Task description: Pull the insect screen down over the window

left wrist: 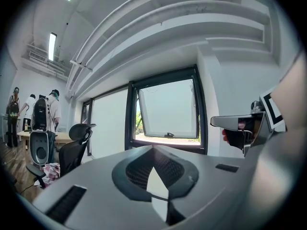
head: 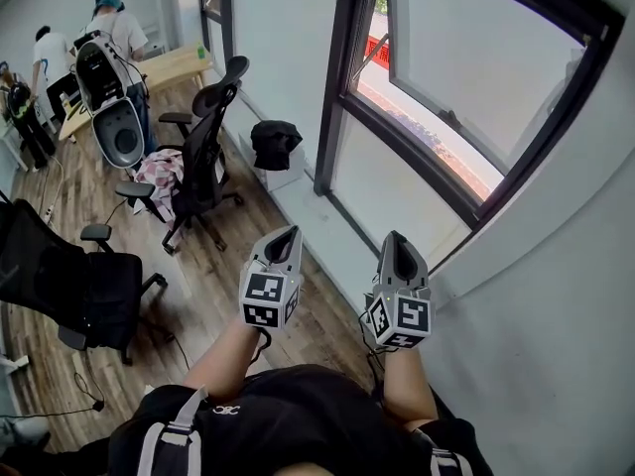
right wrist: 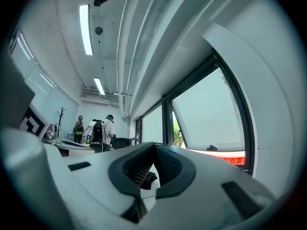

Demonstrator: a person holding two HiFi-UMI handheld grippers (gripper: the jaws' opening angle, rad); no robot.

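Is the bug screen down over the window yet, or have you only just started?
Nothing looks done yet: the window is uncovered and tilted open, and no screen shows over it. Nothing is in hand either: the left tool and the right tool are both shut and empty, held short of the window. The whole job is left: reach the screen, grip it and pull it down.

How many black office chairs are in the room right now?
2. One black office chair stands left of the window; the other is at the left edge, closer to the camera. Others may be hidden near the far desk.
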